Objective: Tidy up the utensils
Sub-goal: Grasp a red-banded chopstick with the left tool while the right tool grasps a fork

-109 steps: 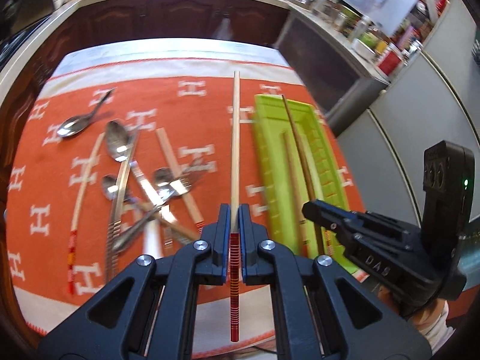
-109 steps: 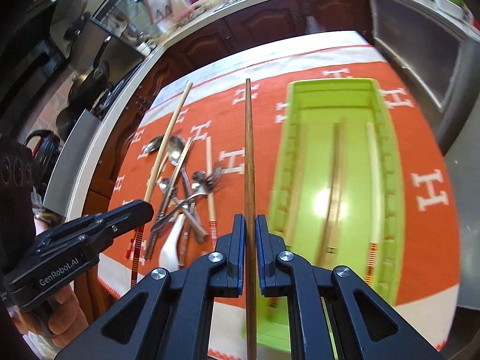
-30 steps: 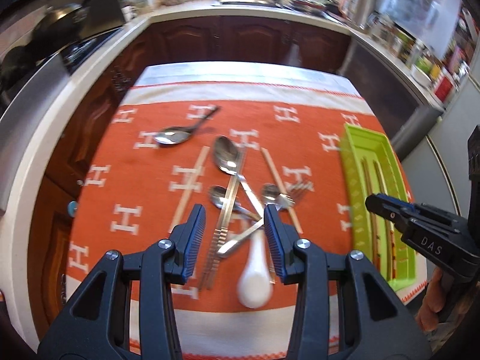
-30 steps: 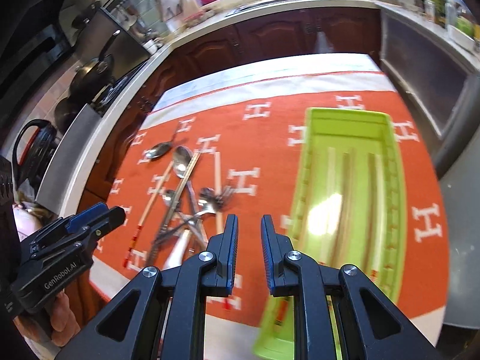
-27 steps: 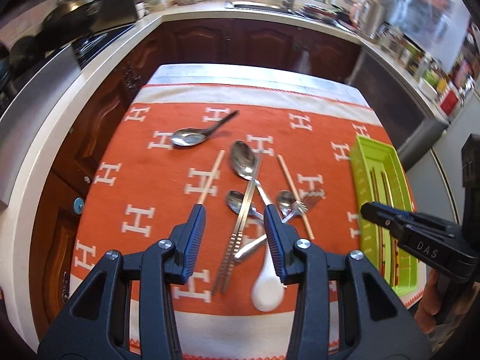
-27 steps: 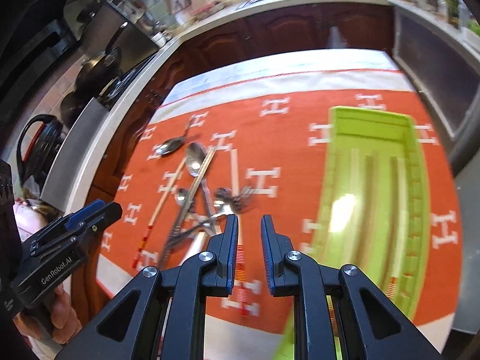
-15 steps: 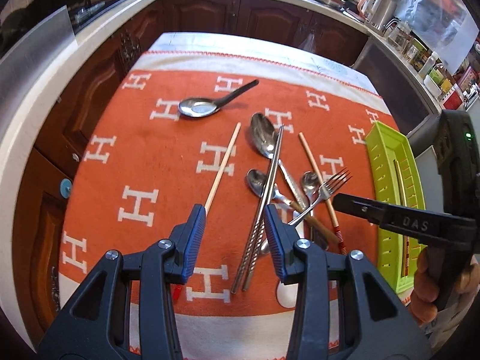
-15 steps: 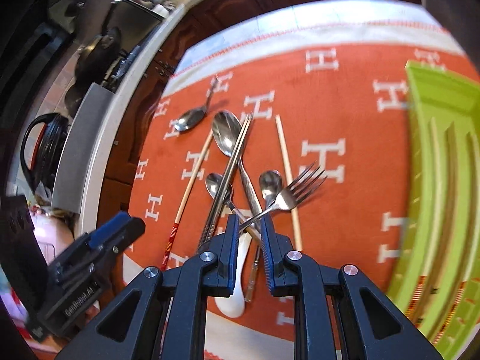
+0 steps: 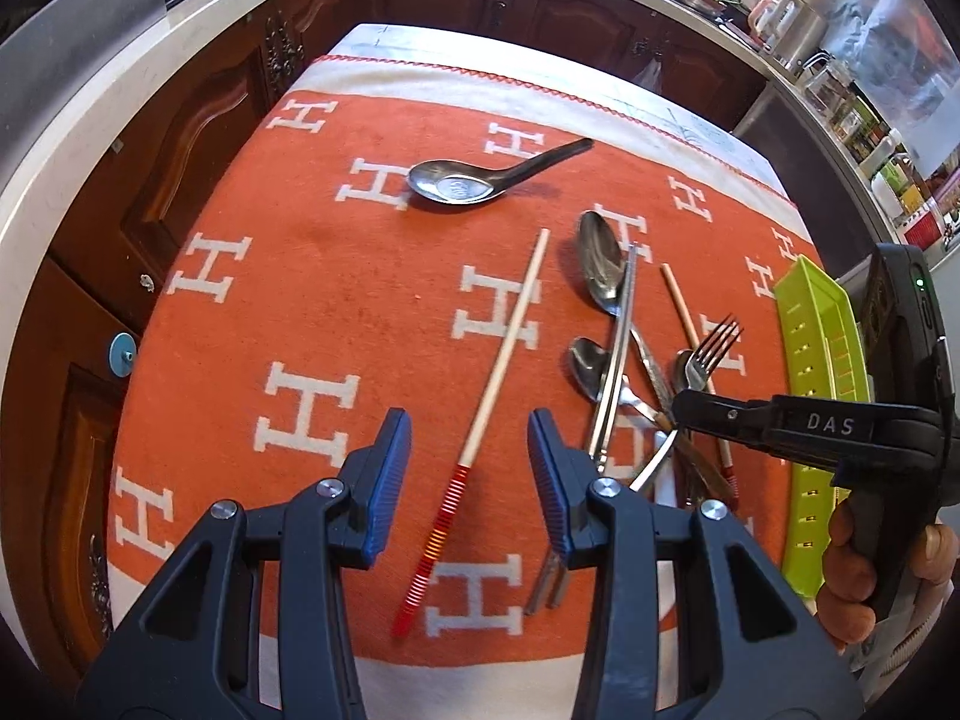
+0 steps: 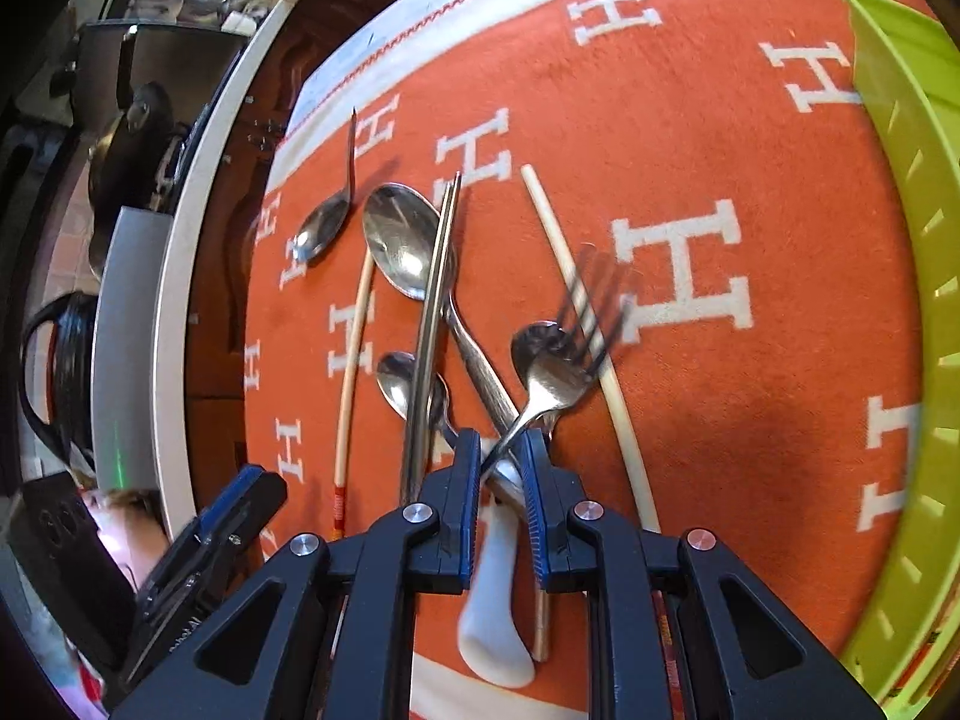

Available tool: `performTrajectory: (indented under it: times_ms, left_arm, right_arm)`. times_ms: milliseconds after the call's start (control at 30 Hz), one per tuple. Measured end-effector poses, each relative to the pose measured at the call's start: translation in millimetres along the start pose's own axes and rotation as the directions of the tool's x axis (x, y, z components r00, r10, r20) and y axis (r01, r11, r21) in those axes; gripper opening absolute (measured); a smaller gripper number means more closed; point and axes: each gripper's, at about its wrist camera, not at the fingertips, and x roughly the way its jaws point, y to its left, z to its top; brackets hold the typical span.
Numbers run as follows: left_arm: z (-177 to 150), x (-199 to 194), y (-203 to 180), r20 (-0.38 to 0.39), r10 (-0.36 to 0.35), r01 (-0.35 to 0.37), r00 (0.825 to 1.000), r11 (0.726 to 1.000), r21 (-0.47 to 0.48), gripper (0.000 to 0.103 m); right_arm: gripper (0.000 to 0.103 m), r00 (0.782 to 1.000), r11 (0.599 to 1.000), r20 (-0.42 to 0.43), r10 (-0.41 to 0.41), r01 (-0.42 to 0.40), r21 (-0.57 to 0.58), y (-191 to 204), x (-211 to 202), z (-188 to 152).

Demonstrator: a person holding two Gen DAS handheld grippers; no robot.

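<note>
Left gripper [image 9: 470, 463], jaws wide, straddles a red-tipped chopstick [image 9: 480, 420] on the orange cloth [image 9: 336, 276]; right gripper [image 10: 501, 459], jaws narrow and empty, brackets the fork [image 10: 552, 378] handle atop the pile. Pick-up appears next: each must lower and close. Counted: one fork, four metal spoons, one white spoon [image 10: 495, 618], two wooden chopsticks, a steel pair. Tray [image 9: 819, 360] sits right.

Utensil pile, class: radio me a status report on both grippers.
Left gripper open, straddling the red-banded chopstick. Right gripper open around the fork handle. Fork tangled among crossed spoons.
</note>
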Motion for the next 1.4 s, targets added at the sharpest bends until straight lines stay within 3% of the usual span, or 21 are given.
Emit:
performTrajectory:
  times_ms: [167, 400, 667, 767, 800, 867, 967, 1100, 1400]
  left_arm:
    - [6, 9, 11, -0.008, 0.003, -0.003, 1.0, 1.0, -0.014, 0.037]
    - [10, 23, 13, -0.056, -0.066, 0.067, 0.996, 0.998, 0.011, 0.037]
    - [4, 50, -5, -0.108, 0.002, 0.01, 0.994, 0.994, 0.105, 0.037]
    - [1, 52, -14, -0.072, 0.039, -0.029, 0.997, 0.99, 0.139, 0.037]
    - [0, 52, -16, -0.063, 0.049, -0.039, 0.997, 0.989, 0.143, 0.035]
    - [-2, 53, -22, -0.046, 0.072, -0.064, 0.996, 0.986, 0.154, 0.005]
    - [-4, 49, -24, -0.064, 0.013, -0.005, 0.998, 0.993, 0.118, 0.003]
    - [-8, 40, -26, -0.053, -0.007, 0.013, 0.999, 0.994, 0.111, 0.003]
    - [-14, -10, -52, 0.0, -0.1, 0.099, 0.995, 0.984, 0.15, 0.003]
  right_arm:
    - [0.008, 1.0, 1.0, 0.007, -0.004, 0.005, -0.007, 5, 3, -1]
    - [0.005, 0.999, 0.999, 0.03, 0.036, -0.036, -0.026, 8, -9, -7]
    - [0.005, 0.997, 0.997, 0.042, 0.065, -0.064, -0.032, 5, -21, -6]
    - [0.005, 0.996, 0.997, 0.047, 0.078, -0.077, -0.028, 3, -19, -4]
    - [0.005, 0.995, 0.996, 0.048, 0.082, -0.081, -0.028, 2, -17, -4]
    - [0.005, 0.994, 0.995, 0.05, 0.096, -0.095, -0.026, 0, -14, -4]
    - [0.004, 0.991, 0.993, 0.053, 0.12, -0.118, -0.026, -3, -11, -5]
    - [0.004, 0.987, 0.989, 0.067, 0.145, -0.142, -0.051, 0, -15, -10]
    - [0.004, 0.967, 0.971, 0.121, 0.224, -0.211, -0.114, 5, -64, -31]
